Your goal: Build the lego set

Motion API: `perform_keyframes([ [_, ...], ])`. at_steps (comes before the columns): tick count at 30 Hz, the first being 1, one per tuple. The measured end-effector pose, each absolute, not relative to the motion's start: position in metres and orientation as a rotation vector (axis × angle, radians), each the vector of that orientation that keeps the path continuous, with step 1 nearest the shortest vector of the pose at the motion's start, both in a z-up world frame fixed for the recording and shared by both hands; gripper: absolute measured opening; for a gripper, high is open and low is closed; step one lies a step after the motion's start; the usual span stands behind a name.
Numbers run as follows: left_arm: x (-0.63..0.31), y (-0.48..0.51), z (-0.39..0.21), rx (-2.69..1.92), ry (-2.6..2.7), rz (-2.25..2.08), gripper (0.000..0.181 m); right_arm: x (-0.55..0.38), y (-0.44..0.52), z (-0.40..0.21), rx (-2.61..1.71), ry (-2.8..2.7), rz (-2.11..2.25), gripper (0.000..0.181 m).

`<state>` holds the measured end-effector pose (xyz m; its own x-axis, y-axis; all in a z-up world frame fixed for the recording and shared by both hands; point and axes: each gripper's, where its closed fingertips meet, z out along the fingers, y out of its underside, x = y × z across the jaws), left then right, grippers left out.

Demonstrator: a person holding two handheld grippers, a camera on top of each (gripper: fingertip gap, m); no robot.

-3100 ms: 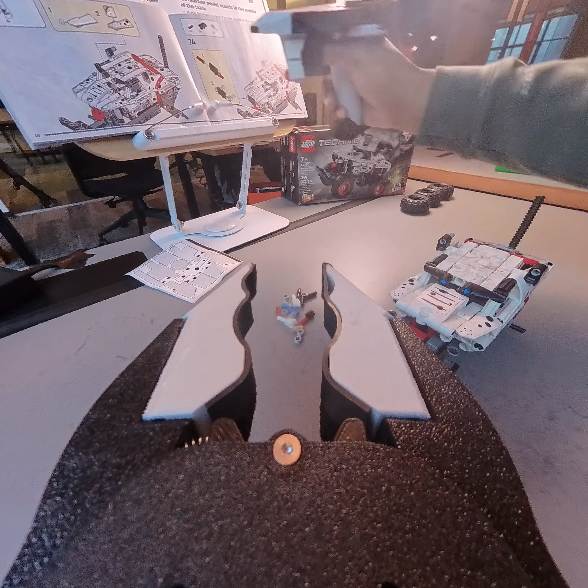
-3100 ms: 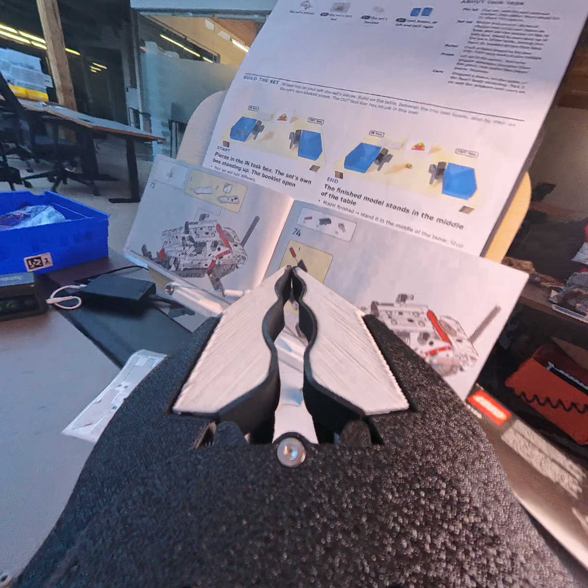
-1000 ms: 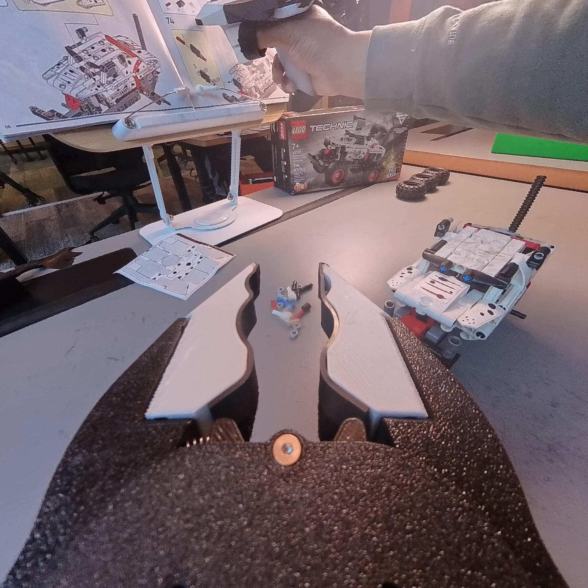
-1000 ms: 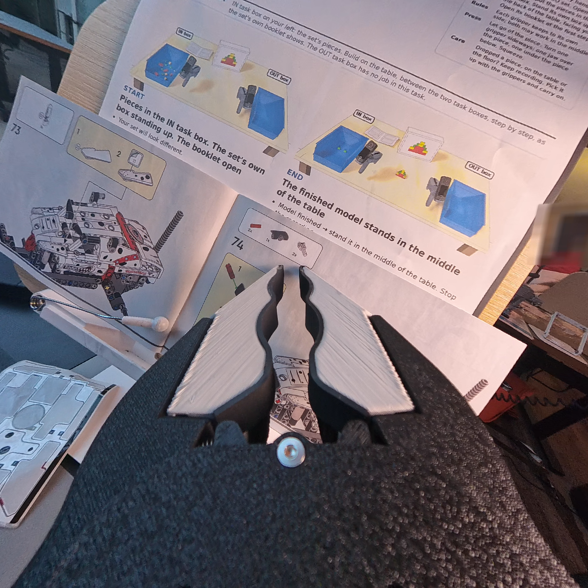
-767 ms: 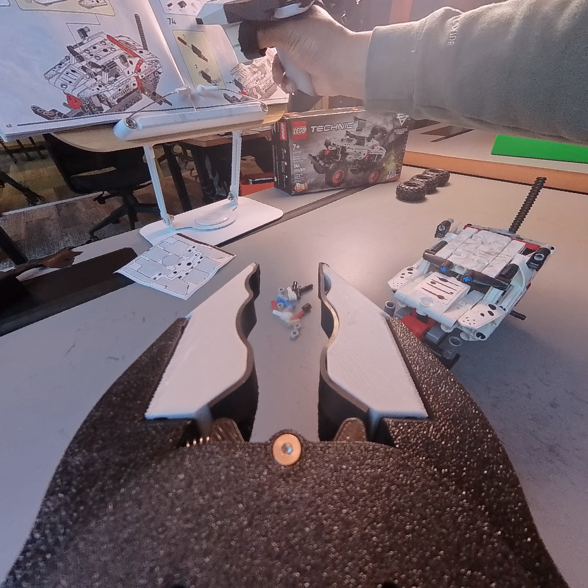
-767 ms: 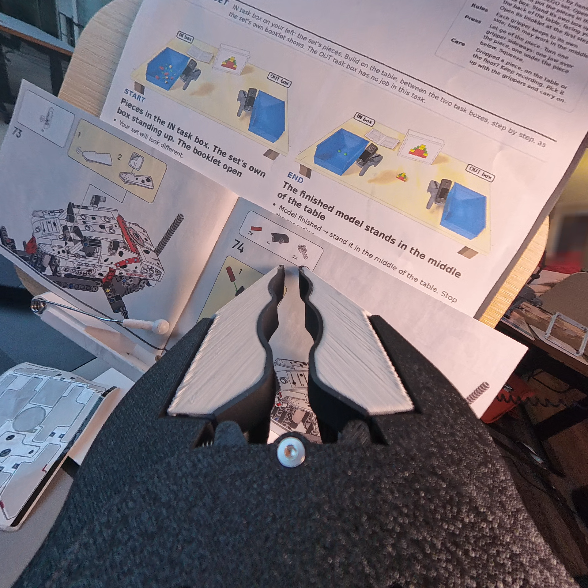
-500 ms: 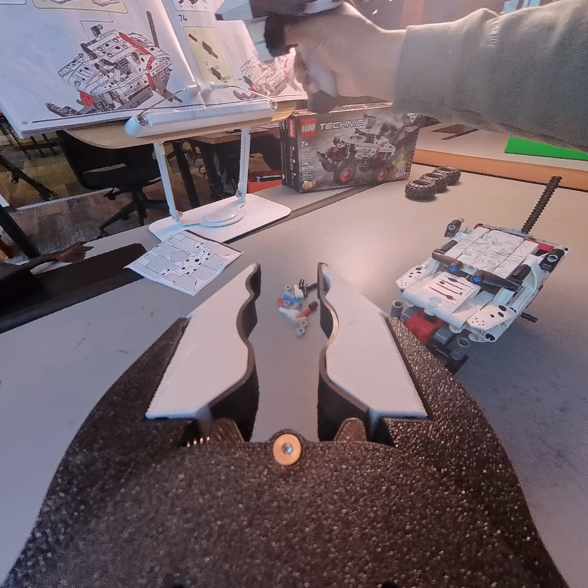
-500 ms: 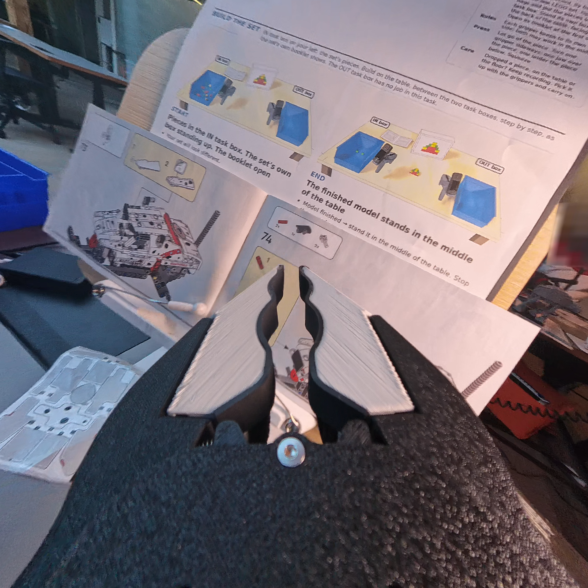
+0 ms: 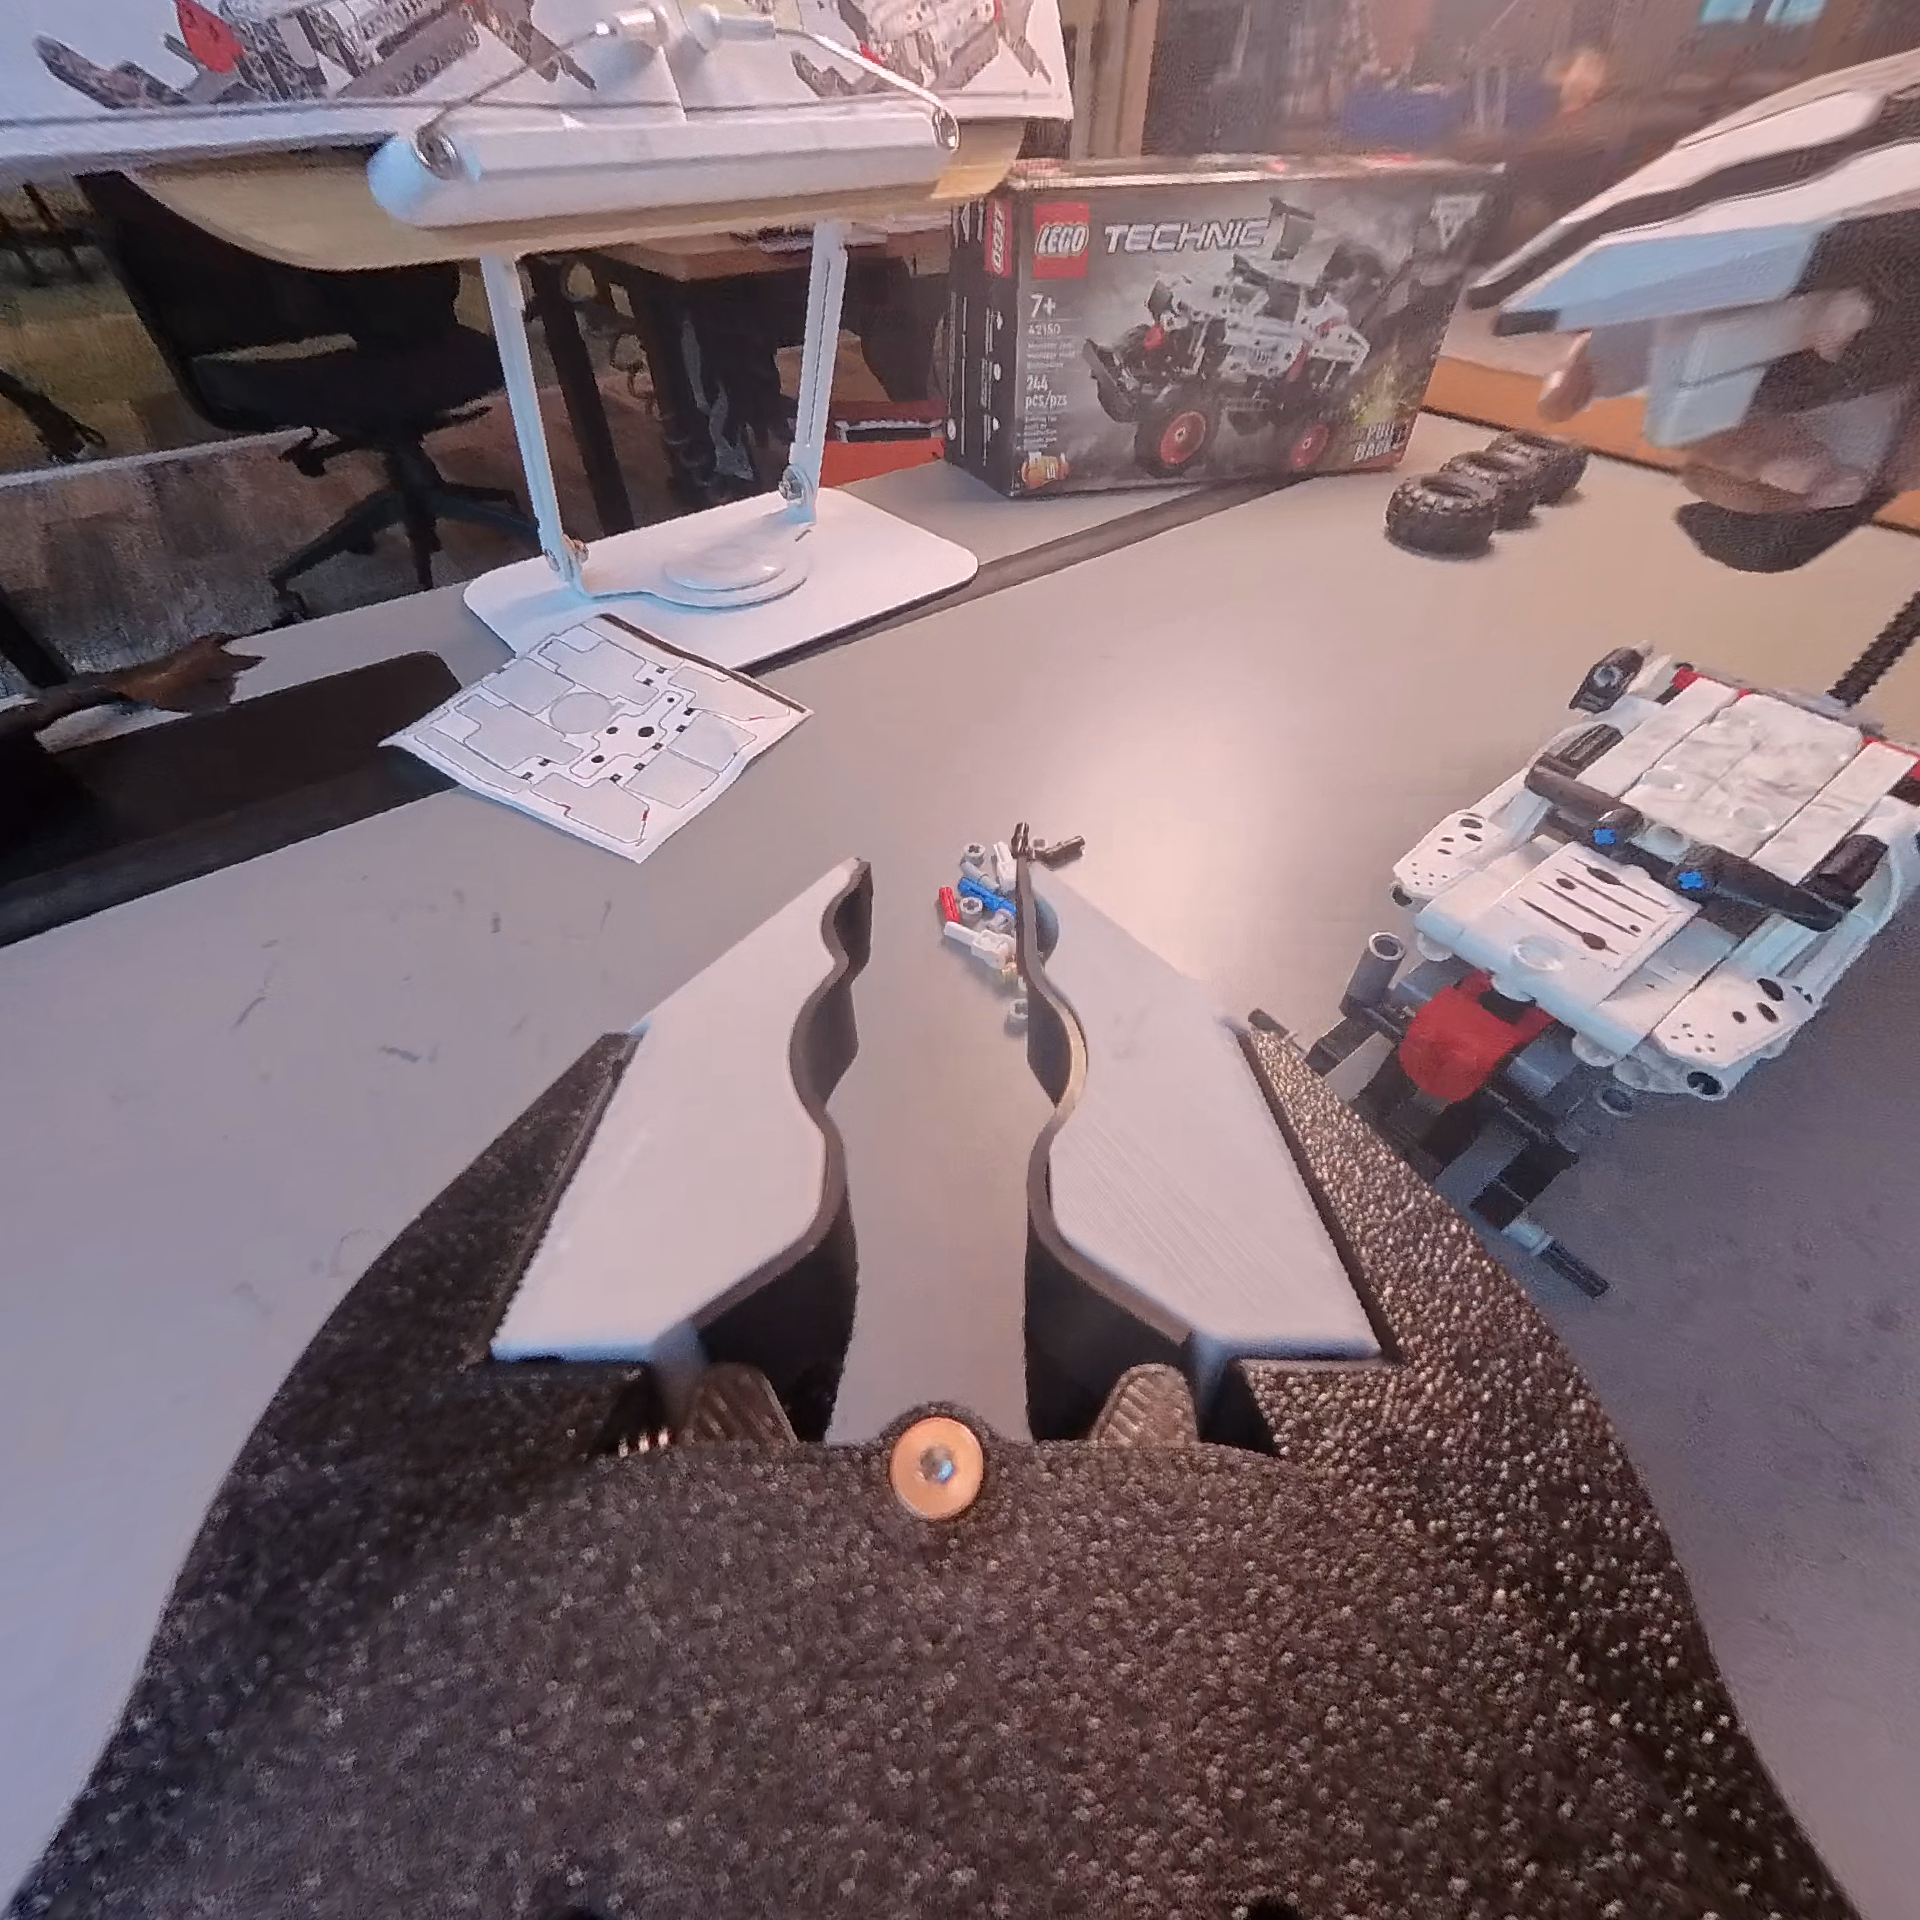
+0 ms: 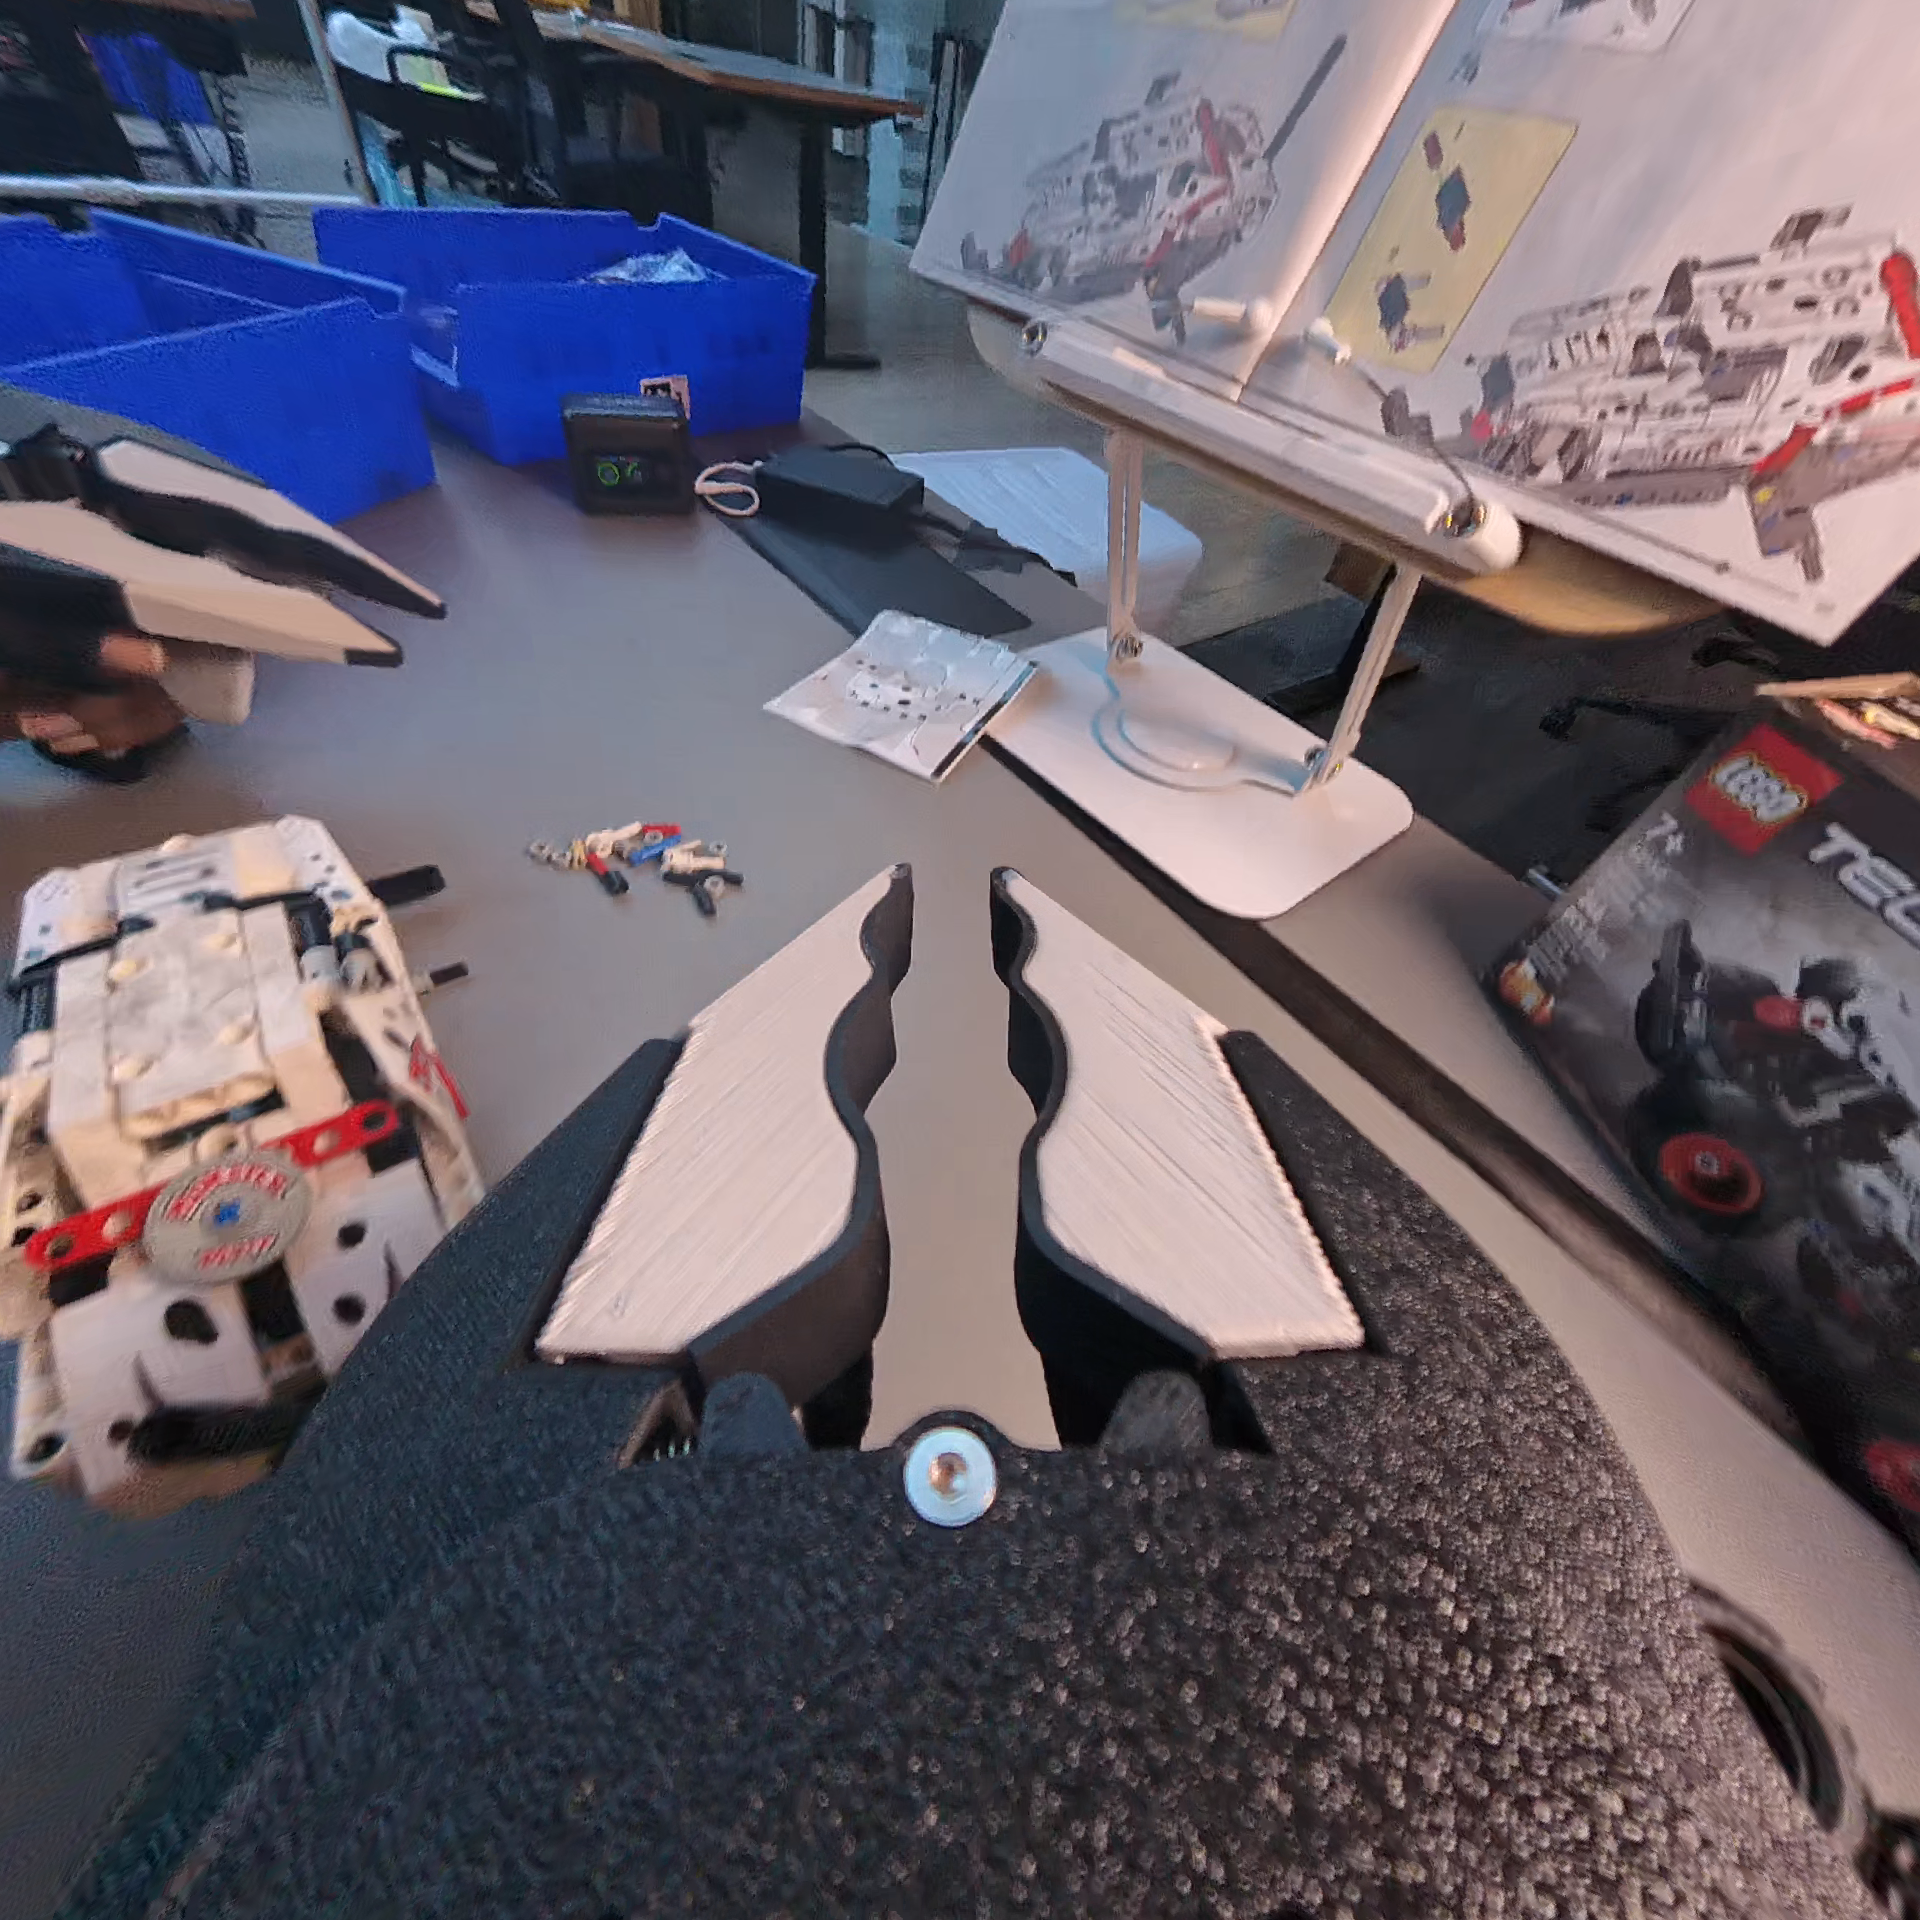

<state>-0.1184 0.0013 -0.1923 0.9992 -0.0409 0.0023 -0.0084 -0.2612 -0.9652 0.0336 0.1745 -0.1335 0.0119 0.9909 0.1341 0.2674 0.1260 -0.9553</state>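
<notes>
The half-built white, red and black truck model [image 9: 1662, 883] lies on the grey table [image 9: 312, 1039] right of my left gripper [image 9: 940, 871]. That gripper is open and empty, and its tips reach a small pile of loose pins and connectors [image 9: 982, 914]. In the right wrist view the model [image 10: 208, 1091] is at the left and the loose pieces [image 10: 634, 857] lie ahead to the left. My right gripper [image 10: 951, 881] is open a little, empty, and held above the table. The instruction booklet [image 10: 1455, 208] stands open on its white stand [image 10: 1195, 769].
The set's box [image 9: 1216, 322] stands at the back and several black tyres [image 9: 1486, 499] lie beside it. A sticker sheet [image 9: 603, 738] lies by the stand base [image 9: 727, 571]. Two blue bins [image 10: 613, 312], a small black device [image 10: 623, 457] and a power adapter [image 10: 842, 483] are far left. The grippers' ends are close to 25 centimetres from one another.
My right gripper has swung down from the booklet pages to face the table, and its jaws have opened a little. My left gripper has edged forward toward the loose pieces.
</notes>
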Motion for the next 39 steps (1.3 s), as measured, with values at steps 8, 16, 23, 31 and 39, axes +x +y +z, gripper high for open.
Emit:
perform_keyframes([
  [8, -0.119, 0.029, -0.238, -2.120, 0.171, -0.159, 0.022, 0.087, 0.161, -0.178, -1.393, -1.338, 0.933, 0.010],
  [16, -0.107, 0.050, -0.262, -2.269, 0.277, -0.213, 0.021, 0.079, 0.157, -0.190, -1.403, -1.360, 0.923, 0.009],
  [23, -0.121, 0.049, -0.263, -2.283, 0.256, -0.169, 0.011, 0.083, 0.154, -0.182, -1.383, -1.370, 0.932, 0.009],
  [31, -0.124, 0.046, -0.268, -2.316, 0.246, -0.180, 0.021, 0.093, 0.079, -0.127, -1.213, -1.817, 1.055, 0.058],
  [39, -0.131, 0.045, -0.269, -2.320, 0.279, -0.094, 0.007, 0.055, 0.024, -0.188, -1.043, -2.522, 0.532, 0.088],
])
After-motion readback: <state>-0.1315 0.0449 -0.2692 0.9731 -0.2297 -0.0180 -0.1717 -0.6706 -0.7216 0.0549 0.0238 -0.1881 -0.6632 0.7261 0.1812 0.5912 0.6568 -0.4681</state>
